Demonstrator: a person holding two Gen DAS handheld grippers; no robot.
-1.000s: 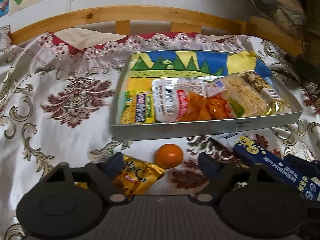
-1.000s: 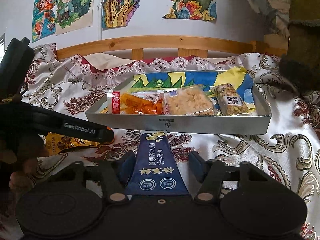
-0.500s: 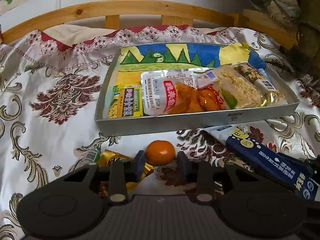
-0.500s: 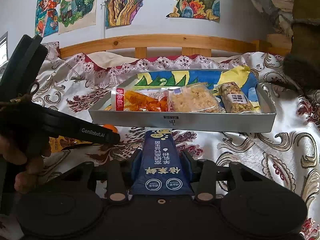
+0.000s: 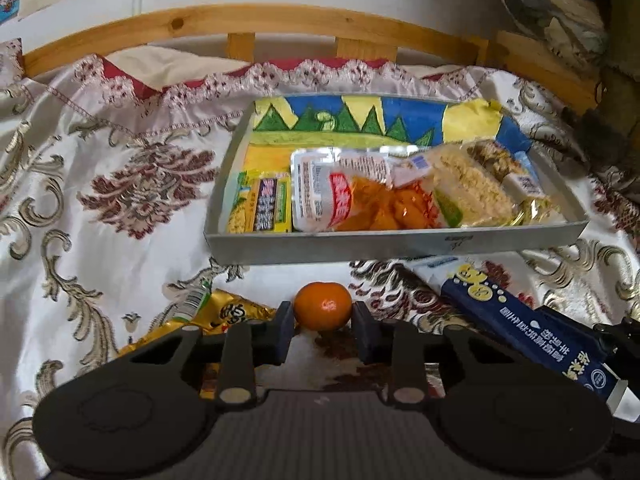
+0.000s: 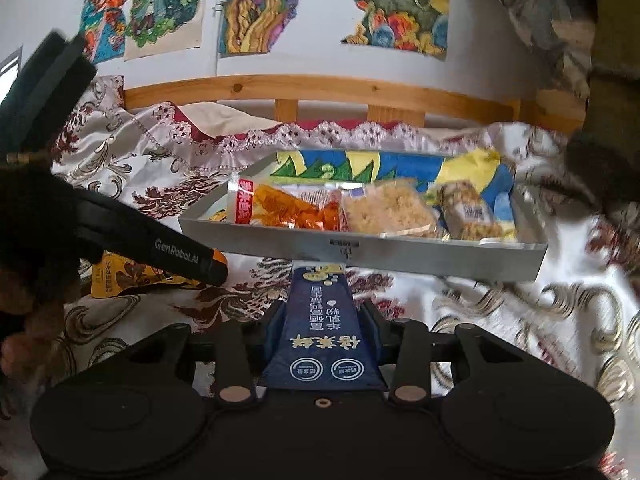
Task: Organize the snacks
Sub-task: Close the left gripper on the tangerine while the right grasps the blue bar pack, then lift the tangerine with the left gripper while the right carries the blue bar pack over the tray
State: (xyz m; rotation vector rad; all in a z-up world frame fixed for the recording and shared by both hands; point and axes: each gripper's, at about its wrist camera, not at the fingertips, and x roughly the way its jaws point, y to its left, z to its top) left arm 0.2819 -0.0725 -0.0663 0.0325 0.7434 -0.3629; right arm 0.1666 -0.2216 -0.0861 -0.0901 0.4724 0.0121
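The left gripper [image 5: 323, 332] is closing its fingers on the little orange [image 5: 323, 311], which sits between their tips on the bed. The right gripper [image 6: 323, 332] is closing too, squeezing the dark blue box [image 6: 323, 328] between its fingers. This looks like the picking-up step. Next, each probably needs lifting forward into the tray [image 5: 400, 245] just ahead.

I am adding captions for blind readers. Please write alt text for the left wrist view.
The left gripper is closing on a small orange lying on a patterned cloth. Behind it, a grey tray holds several snack packets, and a dark blue box lies to the right.
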